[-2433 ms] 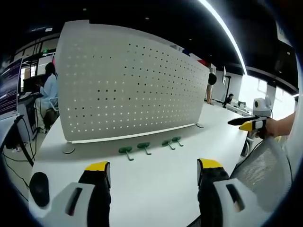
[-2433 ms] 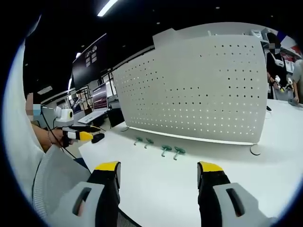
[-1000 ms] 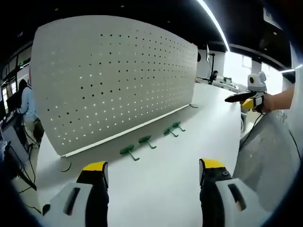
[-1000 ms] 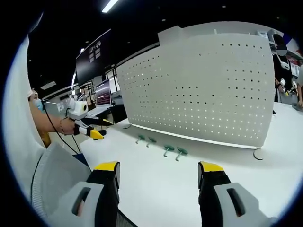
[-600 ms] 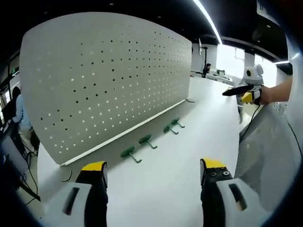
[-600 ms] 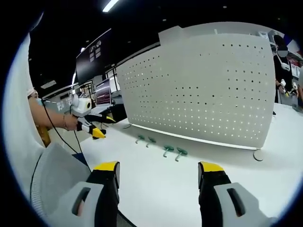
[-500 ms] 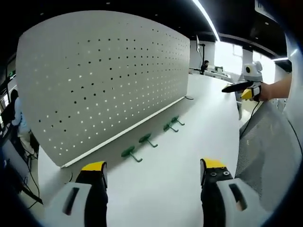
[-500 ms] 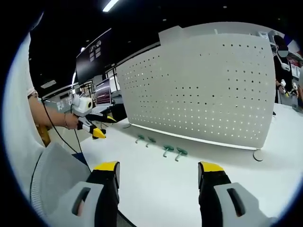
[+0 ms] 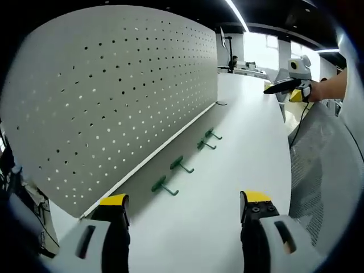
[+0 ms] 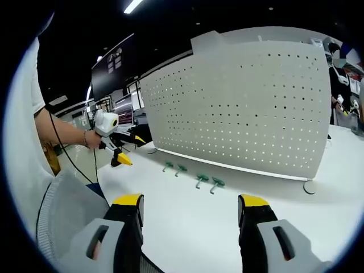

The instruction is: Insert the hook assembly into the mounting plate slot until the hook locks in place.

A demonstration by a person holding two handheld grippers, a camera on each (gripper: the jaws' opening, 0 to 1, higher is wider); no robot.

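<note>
I see four green hooks (image 9: 181, 165) lying on the white counter (image 9: 244, 148) beside the upright pegboard (image 9: 114, 96). My left tongs (image 9: 185, 207) and right tongs (image 10: 190, 207) hover wide, holding nothing.

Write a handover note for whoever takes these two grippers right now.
Left tongs: open, empty, held above the white table.
Right tongs: open, empty, also back from the work.
Four small green plastic hooks lie in a row on the table along the foot of the upright white perforated metal board.
Done: nothing; no hook is picked up or mounted.
Left: grasp a hook, push it into a board slot until it locks.
</note>
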